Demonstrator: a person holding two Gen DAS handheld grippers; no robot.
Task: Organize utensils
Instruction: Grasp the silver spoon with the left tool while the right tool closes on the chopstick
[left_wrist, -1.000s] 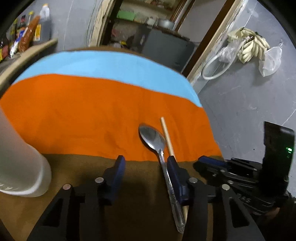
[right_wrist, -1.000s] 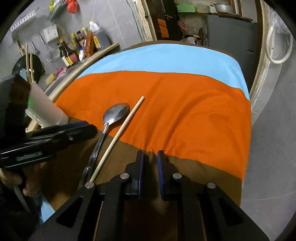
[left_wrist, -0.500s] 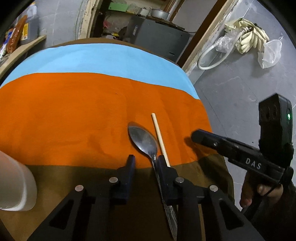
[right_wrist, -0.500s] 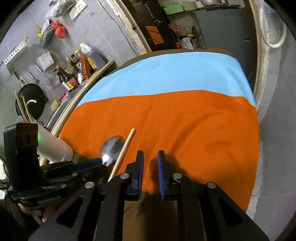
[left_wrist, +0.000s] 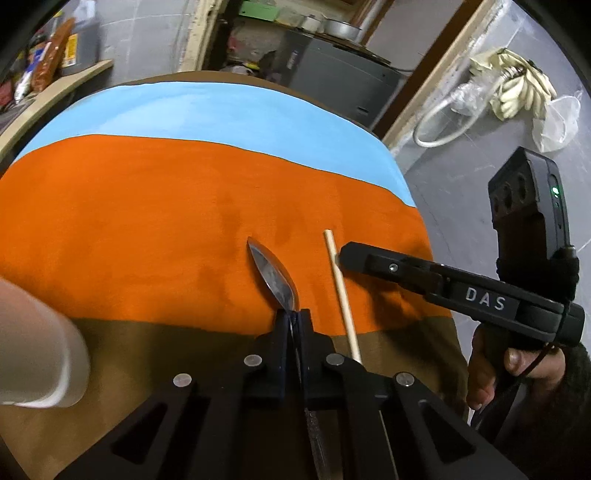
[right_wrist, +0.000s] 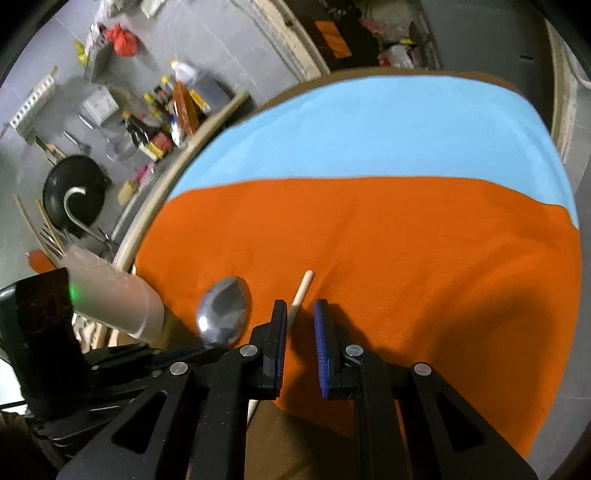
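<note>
A tall, pale, translucent plastic cylinder cup stands at the left edge of the table, on the brown band of the striped orange, light-blue and brown tablecloth. In the right wrist view several thin wooden sticks rise from about its top, though its inside is hidden and the left wrist view shows only its blurred wall.

The left gripper has its two dark-blue pads pressed together on the neck of a shiny metal spoon, just behind the bowl. The bowl is turned on edge over the orange band, and the handle runs back under the gripper's black frame. In the right wrist view the same spoon juts from that gripper's tip.

A slim, pale wooden chopstick lies on the cloth just right of the spoon, crossing from orange into brown. The right gripper, held in a person's hand, has its jaws a narrow gap apart with nothing clamped. The chopstick's far end lies just ahead of its left pad; from the left wrist view its black tip looks to be against the stick, though contact is not certain.
</note>
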